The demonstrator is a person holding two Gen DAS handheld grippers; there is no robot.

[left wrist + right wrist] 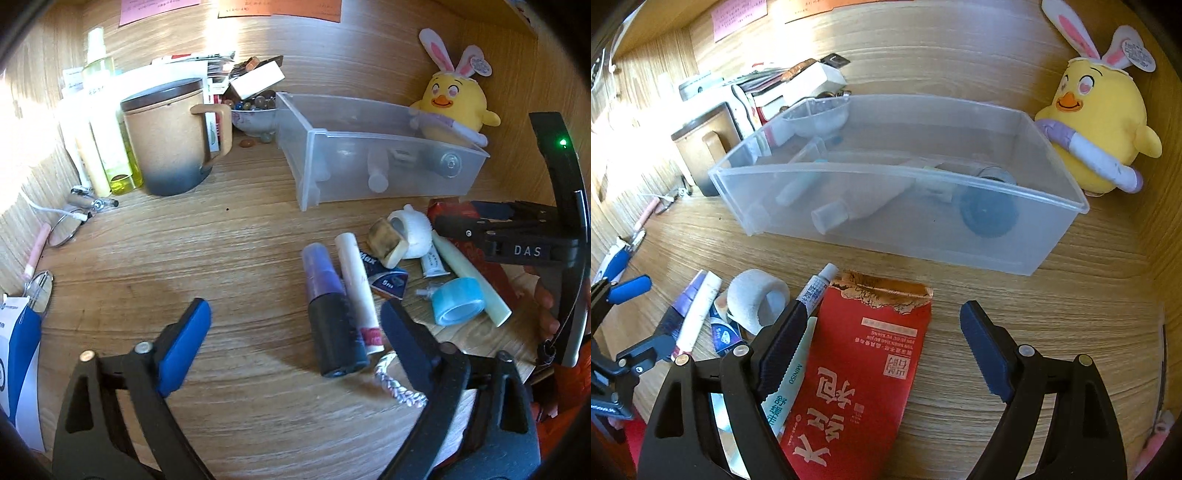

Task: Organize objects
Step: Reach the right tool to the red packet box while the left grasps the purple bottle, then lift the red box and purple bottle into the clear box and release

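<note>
Red packet (pixel 857 373) bottom edge cut off

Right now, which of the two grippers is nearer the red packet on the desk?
Right. The right gripper hangs open directly over the red packet, which lies between its fingers. The left gripper sits off to one side, over the purple bottle.

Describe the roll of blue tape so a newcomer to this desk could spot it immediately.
Start at the clear plastic drawer in front of the yellow chick plush. In the pile of small items on the desk just before it, the roll of blue tape lies against a pale green tube. It is the pile's only pale blue ring; the other roll, white gauze, sits nearer the drawer.
</note>
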